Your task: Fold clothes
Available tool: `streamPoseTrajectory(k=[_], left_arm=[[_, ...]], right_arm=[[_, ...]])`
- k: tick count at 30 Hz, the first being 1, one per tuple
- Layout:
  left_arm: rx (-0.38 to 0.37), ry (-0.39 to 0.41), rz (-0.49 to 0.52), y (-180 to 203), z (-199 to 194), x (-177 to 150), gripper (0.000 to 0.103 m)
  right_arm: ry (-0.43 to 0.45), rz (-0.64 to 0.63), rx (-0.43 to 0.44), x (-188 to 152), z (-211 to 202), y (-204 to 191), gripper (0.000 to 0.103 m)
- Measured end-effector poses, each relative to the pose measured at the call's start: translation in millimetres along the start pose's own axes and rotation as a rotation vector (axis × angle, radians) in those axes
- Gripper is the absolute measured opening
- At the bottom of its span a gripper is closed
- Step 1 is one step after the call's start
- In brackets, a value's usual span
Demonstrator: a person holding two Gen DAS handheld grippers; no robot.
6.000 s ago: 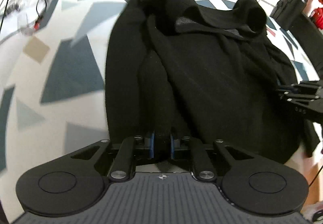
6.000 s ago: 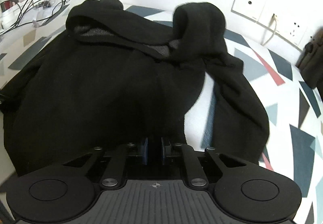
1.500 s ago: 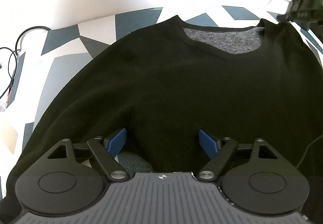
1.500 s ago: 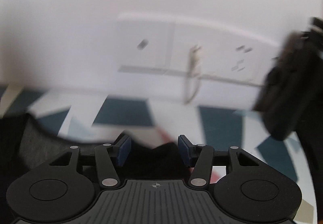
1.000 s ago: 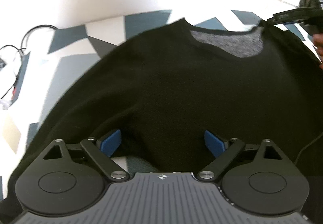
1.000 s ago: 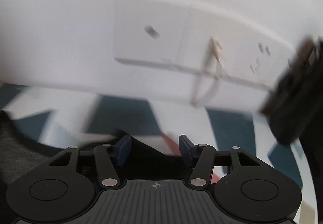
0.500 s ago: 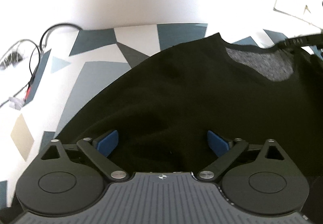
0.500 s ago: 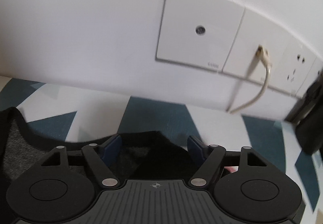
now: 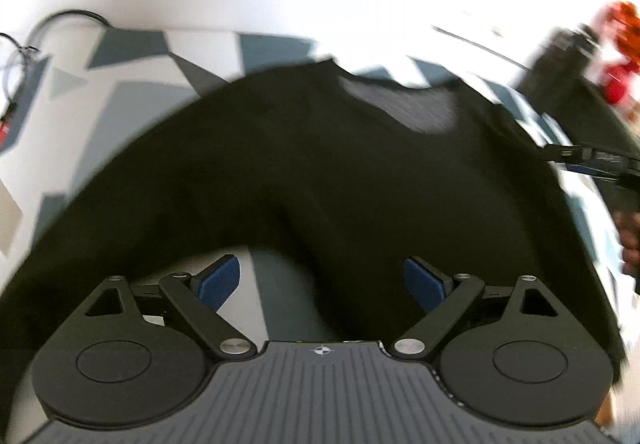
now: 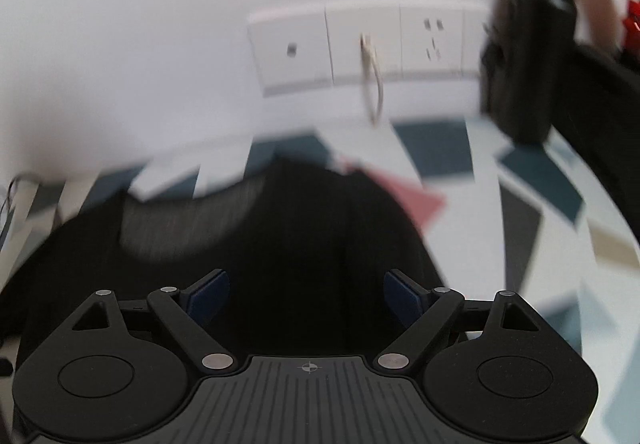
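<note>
A black sweater lies spread flat on the patterned table, its grey-lined collar toward the wall. My left gripper hovers over the near left part; its jaws stand wide and are closing a little, with sweater edge and bare table between the blue pads, which touch nothing. My right gripper hangs over the sweater's right shoulder, jaws opening, cloth below them but not pinched. In the left wrist view the right gripper shows at the right edge, with a hand behind it.
White wall sockets with a plugged white cable sit behind the table. A black object stands at the back right, red items beside it. Dark cables lie at the far left.
Both grippers have drawn back from the wall over the sweater. The right one has opened wider and rolled, and more of the shoulder and collar shows. Bare table now shows between the left jaws.
</note>
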State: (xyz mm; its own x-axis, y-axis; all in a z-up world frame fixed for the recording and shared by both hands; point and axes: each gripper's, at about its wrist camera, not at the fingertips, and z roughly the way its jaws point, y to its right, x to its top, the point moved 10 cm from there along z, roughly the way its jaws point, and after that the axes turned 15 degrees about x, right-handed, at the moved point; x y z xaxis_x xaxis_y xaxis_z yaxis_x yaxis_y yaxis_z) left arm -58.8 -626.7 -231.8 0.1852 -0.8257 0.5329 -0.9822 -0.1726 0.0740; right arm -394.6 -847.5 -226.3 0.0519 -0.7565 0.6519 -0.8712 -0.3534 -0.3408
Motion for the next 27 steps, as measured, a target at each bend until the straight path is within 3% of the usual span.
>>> streamPoseTrajectory(k=[6,9,14,16,17,18,19,21,27], left_arm=[[-0.106,-0.089,0.165,29,-20,-75,0.091],[-0.11,-0.064,0.215,44,-27,-95,0.09],[-0.13,-0.056,0.174,62,-35,-103,0.08],[-0.063,-0.029,0.159,62,-37,-107,0.069],[-0.019,-0.018,0.144,61,-39,-109,0.049],[0.025,-0.007,0.129,60,-41,-111,0.014],[0.032,-0.029,0.075,60,-42,-115,0.006],[0.094,-0.025,-0.022,57,-48,-124,0.006],[0.303,0.003,-0.258,25,-90,-168,0.005]], right_arm=[[-0.075,-0.015,0.014,-56,-12,-36,0.083],[-0.106,-0.049,0.016,-73,-5,-53,0.083],[-0.158,-0.143,0.035,-91,11,-76,0.083],[-0.186,-0.175,0.052,-97,18,-83,0.083],[-0.203,-0.192,0.061,-100,22,-85,0.085],[-0.21,-0.23,0.058,-102,25,-87,0.088],[-0.213,-0.274,0.052,-103,28,-89,0.093],[-0.202,-0.284,0.059,-103,30,-88,0.098],[-0.161,-0.261,0.031,-93,30,-74,0.096]])
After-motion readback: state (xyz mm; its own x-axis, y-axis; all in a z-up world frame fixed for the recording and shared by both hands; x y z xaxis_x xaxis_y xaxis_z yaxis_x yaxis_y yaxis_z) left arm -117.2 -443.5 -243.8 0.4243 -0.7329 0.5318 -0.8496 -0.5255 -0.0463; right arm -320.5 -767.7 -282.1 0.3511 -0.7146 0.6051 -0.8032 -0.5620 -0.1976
